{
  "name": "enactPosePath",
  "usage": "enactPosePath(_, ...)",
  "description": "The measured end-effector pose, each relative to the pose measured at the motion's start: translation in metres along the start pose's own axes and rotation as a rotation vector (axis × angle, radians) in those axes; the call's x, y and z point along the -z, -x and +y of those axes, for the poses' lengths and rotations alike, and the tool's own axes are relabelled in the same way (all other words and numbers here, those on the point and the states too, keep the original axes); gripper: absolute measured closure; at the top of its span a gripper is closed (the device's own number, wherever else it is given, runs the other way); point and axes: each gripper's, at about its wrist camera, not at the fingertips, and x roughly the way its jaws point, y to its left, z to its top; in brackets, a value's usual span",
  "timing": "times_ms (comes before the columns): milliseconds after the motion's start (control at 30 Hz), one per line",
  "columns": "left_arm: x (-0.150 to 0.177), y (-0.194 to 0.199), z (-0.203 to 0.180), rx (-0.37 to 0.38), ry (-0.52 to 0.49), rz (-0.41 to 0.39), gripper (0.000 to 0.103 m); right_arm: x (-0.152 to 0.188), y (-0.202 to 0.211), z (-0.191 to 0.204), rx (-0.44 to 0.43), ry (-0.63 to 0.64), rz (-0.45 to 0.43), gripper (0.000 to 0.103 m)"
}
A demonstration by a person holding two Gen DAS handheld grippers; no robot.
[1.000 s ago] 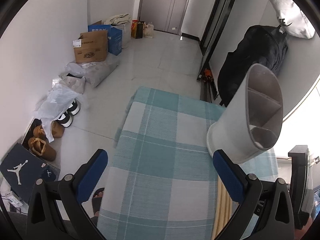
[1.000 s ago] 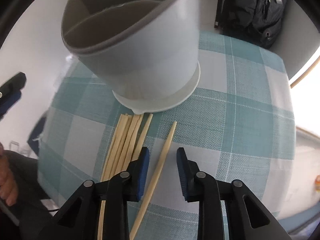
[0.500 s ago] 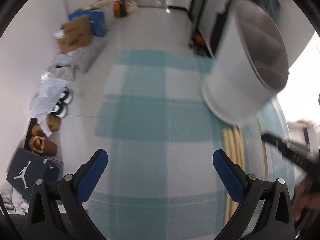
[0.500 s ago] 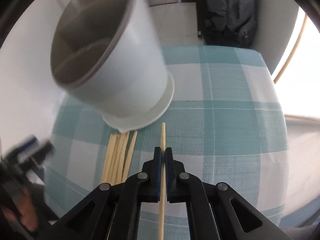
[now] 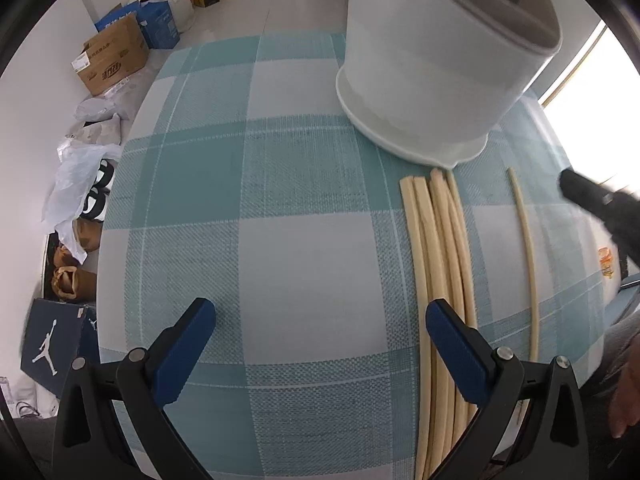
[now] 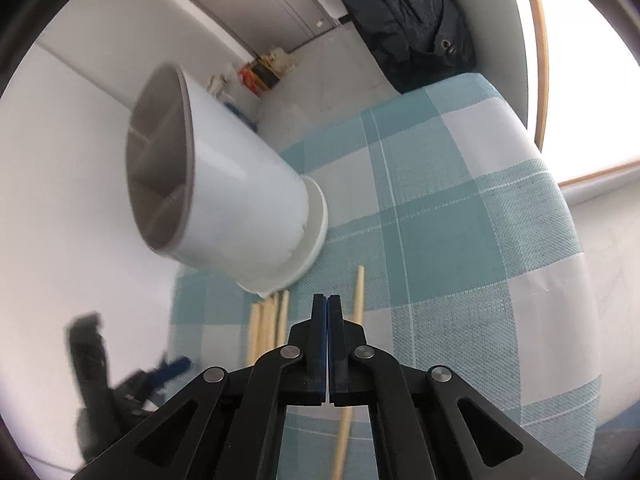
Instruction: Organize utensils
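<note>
Pale wooden chopsticks (image 5: pixel 438 264) lie bundled on the teal-and-white checked tablecloth (image 5: pixel 280 264), just below the white round divided utensil holder (image 5: pixel 432 64); one loose chopstick (image 6: pixel 357 300) lies apart beside them. The right gripper (image 6: pixel 327 300) has its blue pads pressed together on nothing (the loose stick lies just beside it). The left gripper (image 5: pixel 320 344) hangs wide open and empty above the cloth.

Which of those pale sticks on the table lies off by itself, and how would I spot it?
Find the white divided holder on the teal checked cloth. A bundle of chopsticks lies in front of its base, packed side by side. The lone chopstick lies apart on the window side of them, touching none.
</note>
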Motion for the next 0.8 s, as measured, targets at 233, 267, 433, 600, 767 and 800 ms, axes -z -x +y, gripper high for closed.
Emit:
enactPosePath(233, -0.004, 0.0, 0.001, -0.039, 0.002, -0.009, 0.001, 0.001, 0.002, 0.001, -0.043, -0.037, 0.0, 0.103)
enactPosePath(267, -0.004, -0.001, 0.003, -0.033, 0.013, -0.001, 0.001, 0.001, 0.003, 0.002, -0.054, -0.04, 0.003, 0.102)
enactPosePath(433, -0.004, -0.005, 0.01, -0.053, 0.055, 0.014, 0.001, 0.008, 0.012, 0.001, -0.058, -0.034, 0.011, 0.1)
enactPosePath(600, -0.001, 0.006, 0.003, -0.001, 0.039, -0.043, 0.001, 0.0, 0.004, 0.002, -0.073, -0.038, -0.01, 0.1)
enactPosePath(767, -0.002, -0.001, 0.003, -0.032, 0.034, -0.029, 0.001, -0.005, 0.003, 0.002, -0.077, -0.032, -0.015, 0.1)
enactPosePath(800, -0.003, -0.003, 0.004, -0.064, 0.034, -0.022, 0.001, -0.004, 0.005, 0.002, -0.075, -0.028, -0.017, 0.1)
